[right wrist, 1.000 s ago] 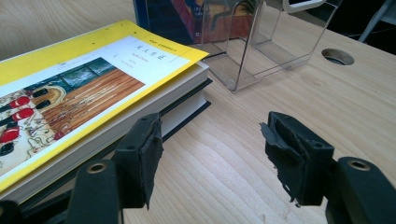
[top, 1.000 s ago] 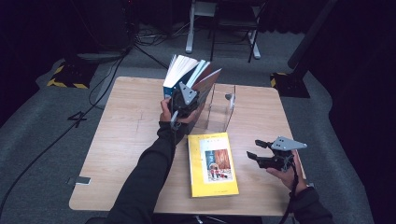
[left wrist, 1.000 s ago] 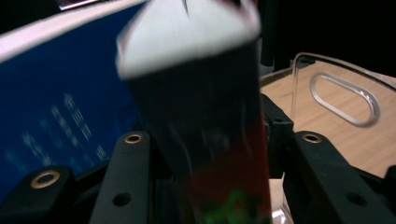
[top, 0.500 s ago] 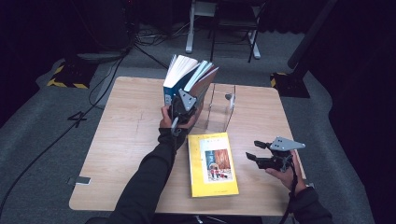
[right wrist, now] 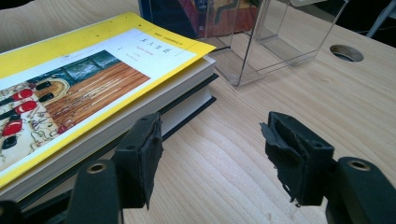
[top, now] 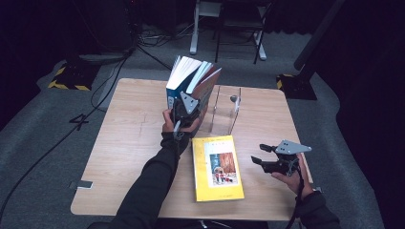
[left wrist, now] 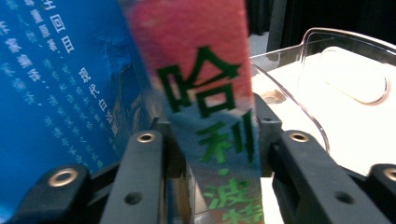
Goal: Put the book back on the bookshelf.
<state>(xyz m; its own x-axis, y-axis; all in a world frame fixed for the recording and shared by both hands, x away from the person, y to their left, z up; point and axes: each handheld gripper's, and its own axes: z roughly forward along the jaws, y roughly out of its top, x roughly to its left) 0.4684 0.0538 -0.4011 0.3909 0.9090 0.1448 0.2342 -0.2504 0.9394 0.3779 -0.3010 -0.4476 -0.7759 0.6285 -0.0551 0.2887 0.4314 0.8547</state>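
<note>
On the left of the wooden table (top: 129,143), the left gripper (top: 186,106) is at the foot of a leaning row of books (top: 191,83). Its jaws have just been opening a little, and the red-and-grey spine of one book (left wrist: 210,116) stands between them; whether the pads still press on it cannot be told. A blue book (left wrist: 60,93) stands just beside it. Right of the books is a clear plastic stand (top: 227,109). Nearer the person, a yellow book (top: 217,167) lies flat on another book. Farthest right, the right gripper (top: 262,155) is held above the table near the yellow book, its jaws apart and gripping nothing
</note>
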